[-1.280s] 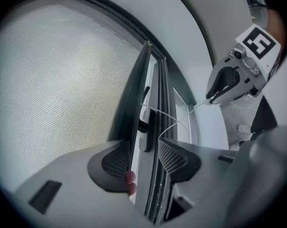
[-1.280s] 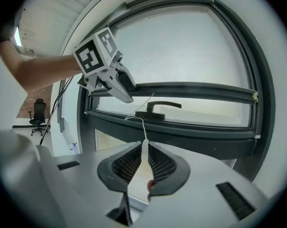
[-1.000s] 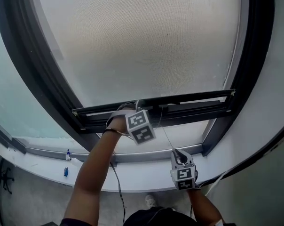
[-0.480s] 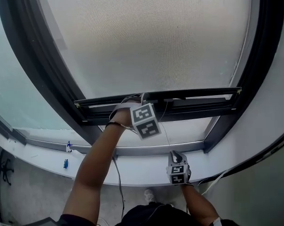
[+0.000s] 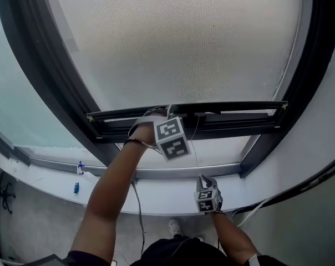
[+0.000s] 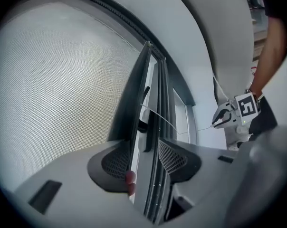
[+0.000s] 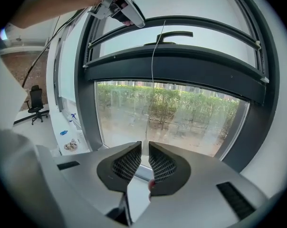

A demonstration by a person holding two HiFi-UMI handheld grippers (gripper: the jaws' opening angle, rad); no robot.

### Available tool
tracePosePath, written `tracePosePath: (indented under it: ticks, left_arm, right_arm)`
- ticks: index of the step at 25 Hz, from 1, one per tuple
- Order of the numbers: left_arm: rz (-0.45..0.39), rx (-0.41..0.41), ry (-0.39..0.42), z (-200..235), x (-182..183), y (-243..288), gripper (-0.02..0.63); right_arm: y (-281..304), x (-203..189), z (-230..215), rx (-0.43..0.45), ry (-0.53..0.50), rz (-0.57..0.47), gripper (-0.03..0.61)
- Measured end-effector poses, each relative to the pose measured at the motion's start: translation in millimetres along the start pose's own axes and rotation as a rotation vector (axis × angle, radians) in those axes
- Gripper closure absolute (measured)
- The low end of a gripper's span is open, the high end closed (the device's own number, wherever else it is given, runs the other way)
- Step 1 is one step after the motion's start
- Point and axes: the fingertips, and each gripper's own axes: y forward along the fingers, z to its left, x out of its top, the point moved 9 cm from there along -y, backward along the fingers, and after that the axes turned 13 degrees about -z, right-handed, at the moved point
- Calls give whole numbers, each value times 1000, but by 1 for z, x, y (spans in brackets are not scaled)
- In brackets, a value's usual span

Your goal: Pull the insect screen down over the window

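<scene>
The insect screen's mesh (image 5: 178, 43) covers most of the window, and its dark bottom bar (image 5: 234, 115) hangs a little above the lower frame. My left gripper (image 5: 151, 119) is raised to that bar and shut on it. In the left gripper view the bar (image 6: 150, 94) runs between the left gripper's (image 6: 146, 144) pads. A thin pull cord (image 5: 194, 148) drops from the bar to my right gripper (image 5: 203, 179) in front of the sill. The cord (image 7: 153, 61) comes down into the right gripper's (image 7: 144, 148) nearly closed jaws, which pinch it.
A thick dark window frame (image 5: 40, 76) surrounds the opening, above a white sill (image 5: 156, 201) with small blue items (image 5: 79, 168) at its left. A cable (image 5: 138, 204) hangs from my left arm. An office chair (image 7: 35, 103) stands far left. Hedges show through the glass.
My right gripper has shifted a little left and lower with the cord. The left gripper stays clamped on the bar, which has barely moved against the frame.
</scene>
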Motion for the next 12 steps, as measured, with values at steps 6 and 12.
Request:
tracePosePath:
  ticks: [6,12]
  left_arm:
    - [-7,4,0,1,1,0,425]
    - [-5,12,-1,-1,0,1,425]
  right_arm:
    - [8,-9,-1,6,-18,34,531]
    - [5,-13,7,6,-52,32,500]
